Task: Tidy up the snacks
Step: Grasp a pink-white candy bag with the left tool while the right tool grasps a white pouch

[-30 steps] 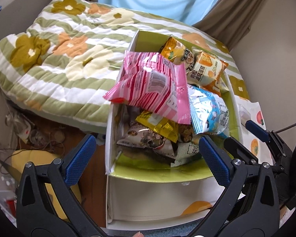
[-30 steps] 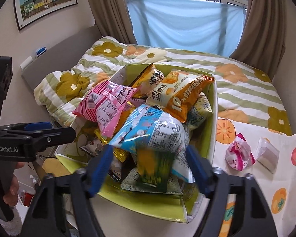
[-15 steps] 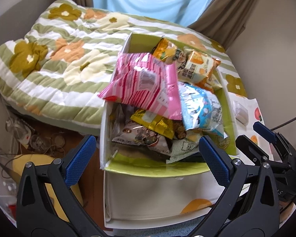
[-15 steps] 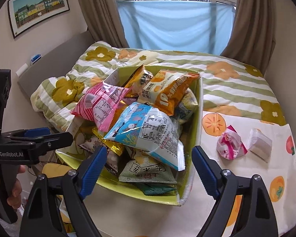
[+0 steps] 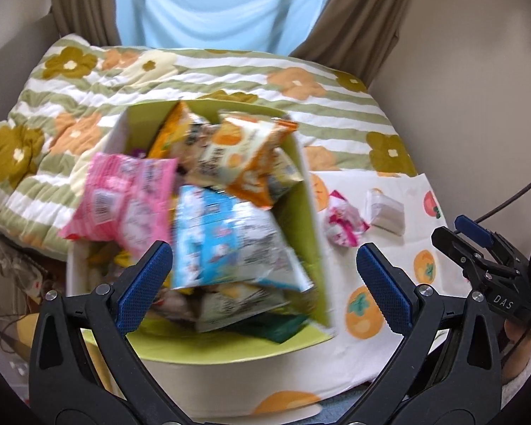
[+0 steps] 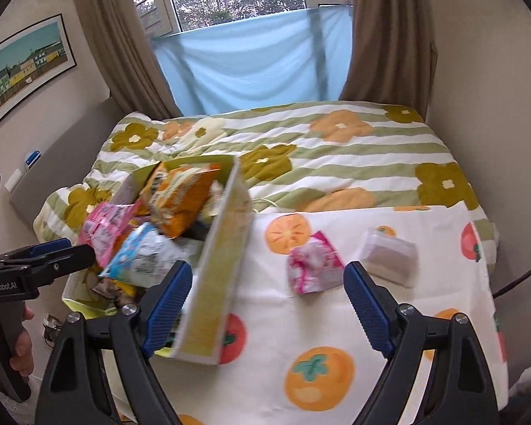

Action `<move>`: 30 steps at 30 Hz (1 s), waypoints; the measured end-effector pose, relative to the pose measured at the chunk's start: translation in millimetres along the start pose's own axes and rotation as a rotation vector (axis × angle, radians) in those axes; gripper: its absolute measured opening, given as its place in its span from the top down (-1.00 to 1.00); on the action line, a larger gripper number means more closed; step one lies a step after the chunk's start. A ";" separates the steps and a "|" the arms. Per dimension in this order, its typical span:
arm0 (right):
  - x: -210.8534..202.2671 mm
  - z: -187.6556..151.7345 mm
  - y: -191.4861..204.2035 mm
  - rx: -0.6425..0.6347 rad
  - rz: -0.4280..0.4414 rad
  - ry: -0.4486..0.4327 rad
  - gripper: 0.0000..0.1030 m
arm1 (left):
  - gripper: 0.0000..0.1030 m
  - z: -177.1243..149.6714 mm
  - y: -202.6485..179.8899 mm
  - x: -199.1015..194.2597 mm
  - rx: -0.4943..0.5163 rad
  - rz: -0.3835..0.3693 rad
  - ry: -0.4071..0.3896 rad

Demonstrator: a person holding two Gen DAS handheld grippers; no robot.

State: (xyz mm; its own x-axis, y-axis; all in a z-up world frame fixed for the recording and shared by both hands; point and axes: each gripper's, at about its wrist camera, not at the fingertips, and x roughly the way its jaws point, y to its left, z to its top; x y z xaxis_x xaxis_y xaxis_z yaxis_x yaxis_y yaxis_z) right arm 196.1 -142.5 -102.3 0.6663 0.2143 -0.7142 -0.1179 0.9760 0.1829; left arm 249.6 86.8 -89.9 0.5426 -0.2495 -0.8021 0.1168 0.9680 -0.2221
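Both cameras have swung to the right since the earlier frame, so the fruit-print cloth (image 6: 336, 318) is now filling more of each view and both pictures are blurring with motion. At far left, the flowered bed quilt (image 5: 53, 113) is lying beyond the box (image 5: 311, 241), whose green-lined inside is brimming with snack packets. A pink striped bag (image 5: 124, 202) is sitting at the left of the heap, a blue and white bag (image 5: 226, 244) is lying on top in the middle, and an orange bag (image 5: 251, 156) is resting toward the far end. The left tool (image 5: 264, 278) is hovering over the near part of the box with its jaws spread wide and holding nothing. To the right of the box, a small crumpled pink packet (image 6: 313, 265) and a pale clear-wrapped packet (image 6: 389, 255) are lying near each other on the cloth, apart from the box. The right tool (image 6: 267, 299) is hanging released above the cloth, its left finger just beside the box wall, its jaws gaping with the pink packet showing between them and gripping nothing.
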 end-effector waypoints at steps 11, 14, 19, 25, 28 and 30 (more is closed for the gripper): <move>17.4 26.2 -118.2 -0.057 0.028 0.052 -0.97 | -1.00 25.0 -136.4 77.6 0.048 0.003 0.056; 34.3 29.5 -141.6 -0.094 0.051 0.087 -0.97 | -1.00 27.3 -154.0 105.6 0.042 0.026 0.093; 73.0 30.9 -171.2 -0.176 0.076 0.209 -0.97 | -1.00 24.3 -166.5 156.6 0.036 0.039 0.162; 107.4 27.0 -192.1 -0.242 0.032 0.207 -0.97 | -1.00 15.1 -167.0 207.7 0.075 0.062 0.246; 125.1 22.9 -193.5 -0.271 0.073 0.243 -0.97 | -1.00 10.4 -160.8 227.4 0.069 0.070 0.287; 135.2 18.1 -190.1 -0.313 0.098 0.264 -0.97 | -1.00 6.8 -155.9 237.9 0.065 0.080 0.308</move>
State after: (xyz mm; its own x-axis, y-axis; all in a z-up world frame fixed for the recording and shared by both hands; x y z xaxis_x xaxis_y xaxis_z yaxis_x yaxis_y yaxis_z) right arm 321.9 -299.7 -221.4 0.4343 0.2689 -0.8597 -0.4159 0.9065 0.0734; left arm 366.1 -123.3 -242.3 0.2759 -0.1597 -0.9478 0.1425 0.9820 -0.1240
